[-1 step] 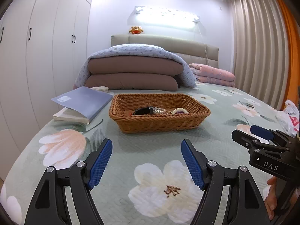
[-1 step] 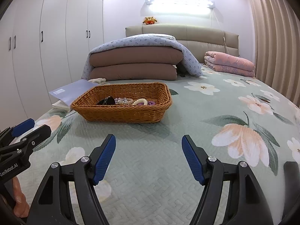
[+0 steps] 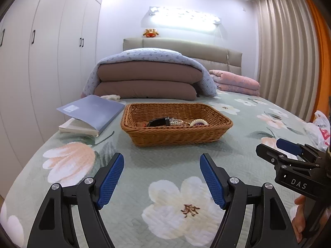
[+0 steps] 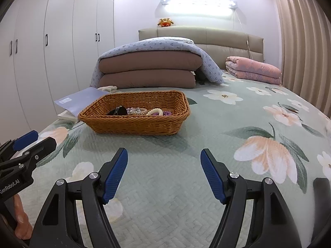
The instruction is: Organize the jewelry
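Note:
A brown wicker basket [image 3: 175, 133] [image 4: 134, 125] stands on the floral bedspread ahead of both grippers. Inside lie a black item [image 3: 158, 122] [image 4: 119, 111], a clear bead bracelet [image 3: 175, 121] [image 4: 136, 110], a cream spiral band [image 3: 198, 122] [image 4: 155, 111] and a purple piece [image 4: 166, 113]. My left gripper [image 3: 161, 179] is open and empty, short of the basket. My right gripper [image 4: 164, 175] is open and empty, short of the basket and to its right. Each gripper shows at the edge of the other's view, the right one [image 3: 289, 150] and the left one [image 4: 26, 142].
A blue folder on a book [image 3: 91, 113] lies left of the basket. Folded brown quilts under a blue blanket [image 3: 149, 76] and a pink blanket [image 3: 235, 80] lie at the headboard. A plastic bag [image 3: 318, 130] sits at the right. Wardrobes line the left wall.

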`<move>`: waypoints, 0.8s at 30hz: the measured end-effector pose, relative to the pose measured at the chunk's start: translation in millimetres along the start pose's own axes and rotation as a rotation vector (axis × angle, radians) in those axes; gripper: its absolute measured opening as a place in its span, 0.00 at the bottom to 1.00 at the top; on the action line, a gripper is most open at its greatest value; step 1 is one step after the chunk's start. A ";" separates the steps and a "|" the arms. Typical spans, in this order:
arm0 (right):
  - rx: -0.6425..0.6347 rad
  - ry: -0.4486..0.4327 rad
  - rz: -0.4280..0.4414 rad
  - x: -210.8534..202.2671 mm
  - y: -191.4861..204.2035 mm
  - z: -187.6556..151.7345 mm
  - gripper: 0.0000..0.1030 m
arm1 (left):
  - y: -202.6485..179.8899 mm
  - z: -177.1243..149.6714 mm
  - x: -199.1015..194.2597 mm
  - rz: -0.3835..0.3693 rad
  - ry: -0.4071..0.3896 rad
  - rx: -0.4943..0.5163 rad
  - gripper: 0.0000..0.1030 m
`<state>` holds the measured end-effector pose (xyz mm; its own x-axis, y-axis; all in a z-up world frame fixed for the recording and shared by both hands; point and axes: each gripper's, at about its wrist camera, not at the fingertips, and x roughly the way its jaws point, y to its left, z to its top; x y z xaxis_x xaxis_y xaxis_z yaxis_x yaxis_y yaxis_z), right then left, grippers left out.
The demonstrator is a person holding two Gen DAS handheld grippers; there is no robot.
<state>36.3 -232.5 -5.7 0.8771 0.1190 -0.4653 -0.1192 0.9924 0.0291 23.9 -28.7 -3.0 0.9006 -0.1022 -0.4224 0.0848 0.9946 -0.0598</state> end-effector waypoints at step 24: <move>0.001 0.009 0.005 1.8 1.2 -2.5 0.76 | -0.5 0.4 2.7 -0.008 0.014 -0.006 0.75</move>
<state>36.6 -231.2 -8.7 0.8723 0.1236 -0.4731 -0.1230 0.9919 0.0323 26.4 -29.4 -3.7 0.8941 -0.1104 -0.4341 0.0896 0.9936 -0.0682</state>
